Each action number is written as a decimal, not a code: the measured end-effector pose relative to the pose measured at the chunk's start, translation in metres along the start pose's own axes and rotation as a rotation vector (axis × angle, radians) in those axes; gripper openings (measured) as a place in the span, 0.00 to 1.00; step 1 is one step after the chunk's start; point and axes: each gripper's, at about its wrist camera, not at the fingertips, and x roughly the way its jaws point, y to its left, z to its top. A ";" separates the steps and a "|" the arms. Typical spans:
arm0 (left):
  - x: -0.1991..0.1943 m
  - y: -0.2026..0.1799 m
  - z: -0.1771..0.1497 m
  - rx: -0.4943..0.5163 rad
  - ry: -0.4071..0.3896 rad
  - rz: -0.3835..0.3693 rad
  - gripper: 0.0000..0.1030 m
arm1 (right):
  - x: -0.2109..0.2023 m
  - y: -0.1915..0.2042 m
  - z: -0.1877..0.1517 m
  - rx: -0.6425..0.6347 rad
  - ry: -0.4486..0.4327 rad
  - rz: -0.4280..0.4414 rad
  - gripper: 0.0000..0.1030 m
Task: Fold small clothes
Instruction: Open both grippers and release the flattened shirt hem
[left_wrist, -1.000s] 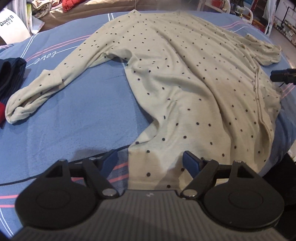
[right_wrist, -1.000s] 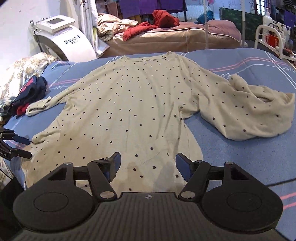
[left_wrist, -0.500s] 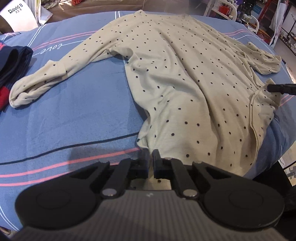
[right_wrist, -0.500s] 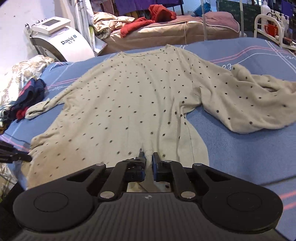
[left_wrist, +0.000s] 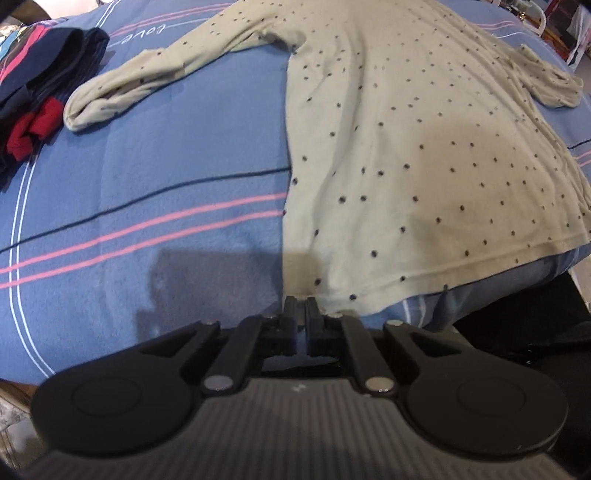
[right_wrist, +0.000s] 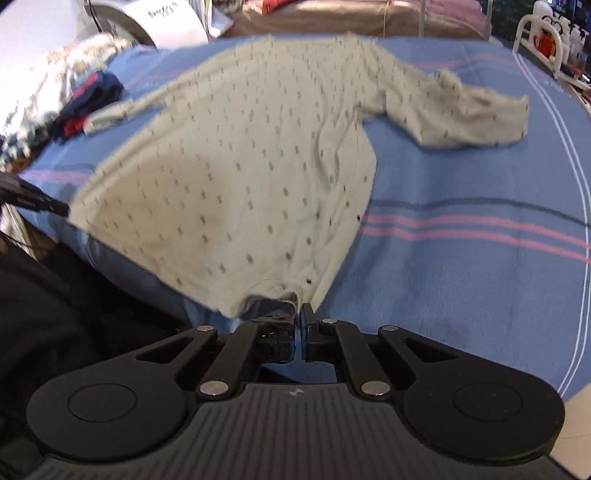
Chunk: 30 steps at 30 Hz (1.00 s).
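Since half a second earlier, both claws had drawn the dotted shirt toward the near edge of the bed, so its hem now hung just past that edge and the lower body lay smoother and more stretched. Cream with dark dots, the shirt lay spread flat on the bed's blue striped cover, neckline at the far side. The left claw was pressed together on the shirt's near left hem corner, and the right claw pinched the near right hem corner, which puckered at its tips. One sleeve stretched out from the shirt's left side; the other sleeve lay bunched off its right side. Beyond the left sleeve's cuff sat a pile of dark navy and red clothes. The right wrist view was motion-blurred.
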 end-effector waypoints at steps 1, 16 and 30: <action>-0.001 0.003 -0.001 -0.020 -0.001 0.004 0.06 | 0.004 -0.002 -0.002 0.011 0.001 -0.016 0.07; -0.041 -0.059 0.094 -0.025 -0.245 0.209 1.00 | -0.023 0.013 0.080 0.177 -0.193 -0.168 1.00; -0.019 -0.109 0.127 -0.093 -0.260 0.285 1.00 | 0.064 0.088 0.126 0.191 -0.115 -0.260 1.00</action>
